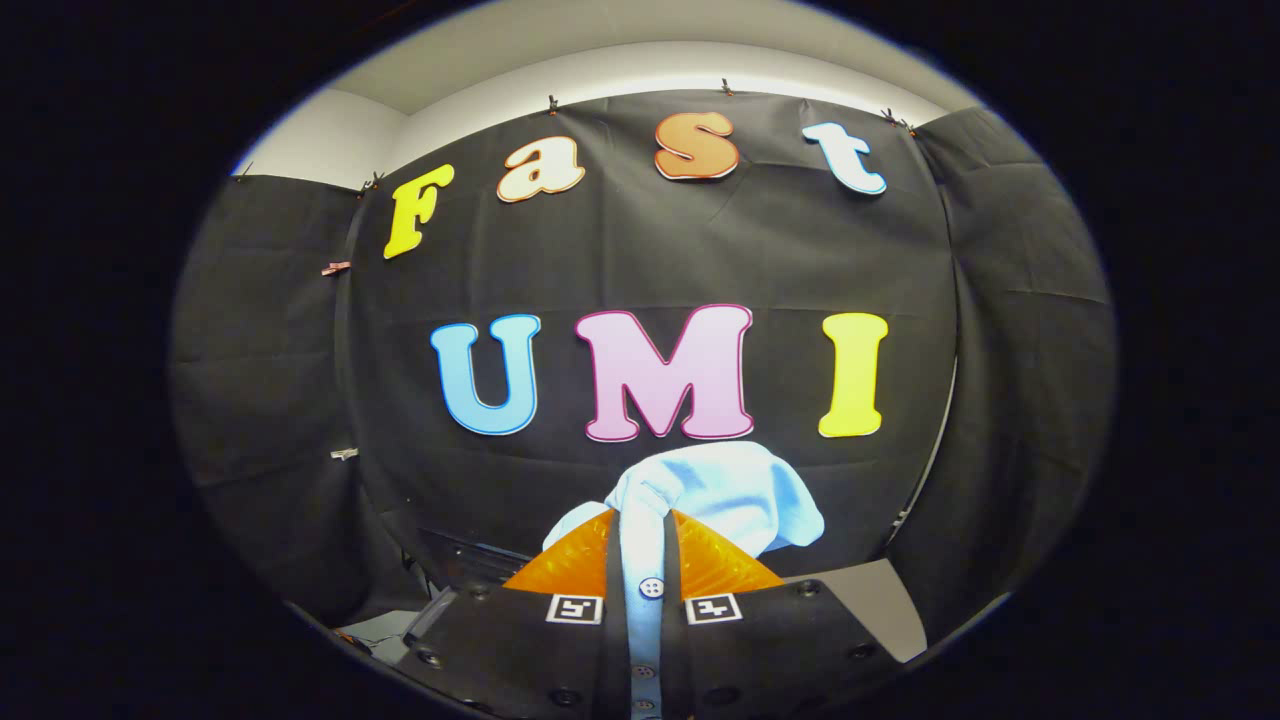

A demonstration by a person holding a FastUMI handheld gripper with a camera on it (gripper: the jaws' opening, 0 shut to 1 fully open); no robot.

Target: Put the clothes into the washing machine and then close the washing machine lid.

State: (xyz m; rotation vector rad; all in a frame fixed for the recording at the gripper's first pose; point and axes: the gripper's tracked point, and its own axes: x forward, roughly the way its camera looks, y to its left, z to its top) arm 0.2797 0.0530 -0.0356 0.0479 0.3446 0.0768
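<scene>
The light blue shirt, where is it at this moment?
In the gripper view, the light blue shirt is pinched between the two fingers of the gripper, its buttoned strip running down between them and the rest bunched just ahead, against the black cloth wall.

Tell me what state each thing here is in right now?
Tool: shut on the shirt, both fingers pressing on it.
Light blue shirt: pinched along its buttoned strip, lifted, bunched above the fingers.
Booth wall cloth: hanging, clipped along the top.
</scene>
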